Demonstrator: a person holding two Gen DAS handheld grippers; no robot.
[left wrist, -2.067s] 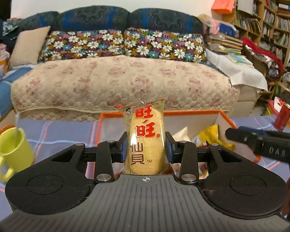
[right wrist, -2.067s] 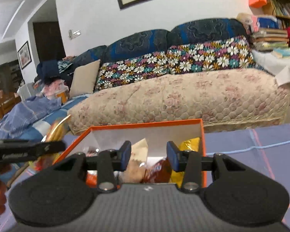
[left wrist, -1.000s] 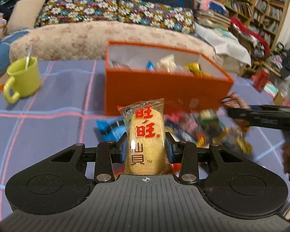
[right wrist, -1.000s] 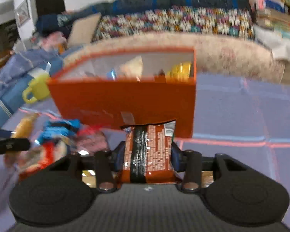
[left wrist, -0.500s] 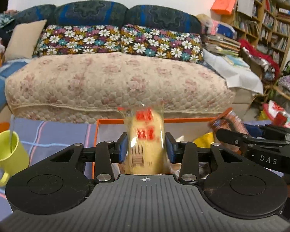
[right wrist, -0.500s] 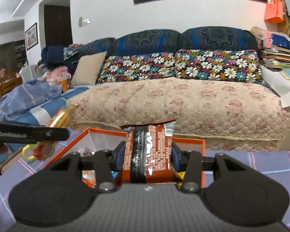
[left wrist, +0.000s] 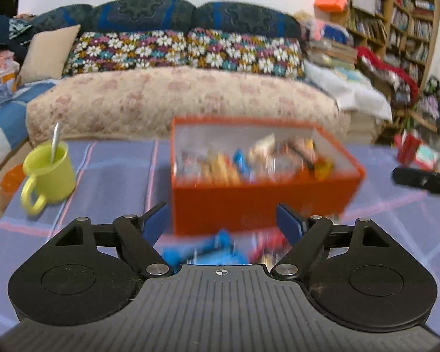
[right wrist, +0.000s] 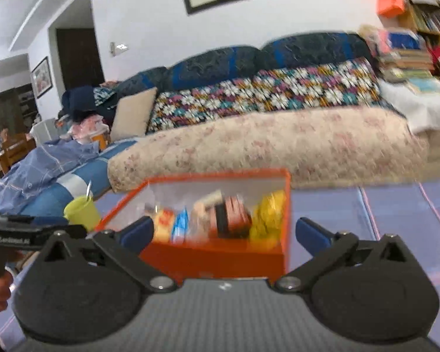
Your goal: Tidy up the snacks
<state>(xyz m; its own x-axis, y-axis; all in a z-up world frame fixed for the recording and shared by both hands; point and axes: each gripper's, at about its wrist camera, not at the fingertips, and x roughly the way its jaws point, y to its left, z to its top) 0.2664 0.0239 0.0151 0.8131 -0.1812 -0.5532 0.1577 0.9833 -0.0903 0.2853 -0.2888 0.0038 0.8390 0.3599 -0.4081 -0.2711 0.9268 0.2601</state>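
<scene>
An orange box stands on the purple checked cloth with several snack packs inside, blurred by motion; it also shows in the right wrist view. My left gripper is open and empty, just in front of the box. Loose snacks lie right below it: a blue pack and a red pack. My right gripper is open and empty, above the near edge of the box. A brown and red pack lies in the box beside a yellow pack.
A yellow-green mug with a spoon stands left of the box, also in the right wrist view. A sofa runs behind the table. A red can stands at the far right. The other gripper's body shows at the right edge.
Both grippers have opened and let go of their packs: the yellow rice cracker and the brown pack are no longer held. Both views have tilted down and pulled back from the box.
</scene>
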